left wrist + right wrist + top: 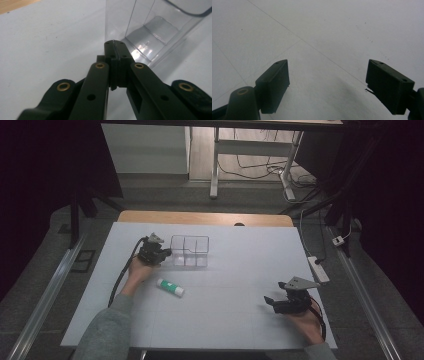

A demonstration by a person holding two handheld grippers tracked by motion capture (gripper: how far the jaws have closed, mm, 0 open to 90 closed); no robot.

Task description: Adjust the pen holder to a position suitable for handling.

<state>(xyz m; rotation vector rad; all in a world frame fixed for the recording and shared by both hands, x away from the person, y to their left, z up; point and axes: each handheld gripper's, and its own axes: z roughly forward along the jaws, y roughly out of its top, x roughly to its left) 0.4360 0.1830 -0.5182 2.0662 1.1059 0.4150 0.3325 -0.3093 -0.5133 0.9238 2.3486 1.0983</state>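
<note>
Dim light here, and the clear box (190, 251) is hard to read from the high view: its walls show as faint outlines, with dividers splitting it into compartments, but how many is tough to call. In the left gripper view the box (155, 32) is cut off at the top and right edges, and its see-through wall blurs into the sheet behind it.

The left gripper (161, 254) sits at the box's left side, hand (140, 269) low on the table, grey sleeve (107, 327) running in from the bottom edge, cable (122, 275) looping back toward the person. Its own view shows the jaws clamped together right at the box's near corner (113, 42), with a thin sliver between the tips; whether that sliver is the box wall itself I cannot tell for sure, though the tips touch the plastic.

Over on the right, the right gripper (272, 302) rests well apart from everything, pointing left, hand (305, 322) behind it near the table's front corner. Its own view shows the jaws (327, 85) spread wide over bare white sheet (324, 30), nothing between them.

A glue stick (170, 287) lies on its side just in front of the box, white with a green band; any writing on it is too small to read.
</note>
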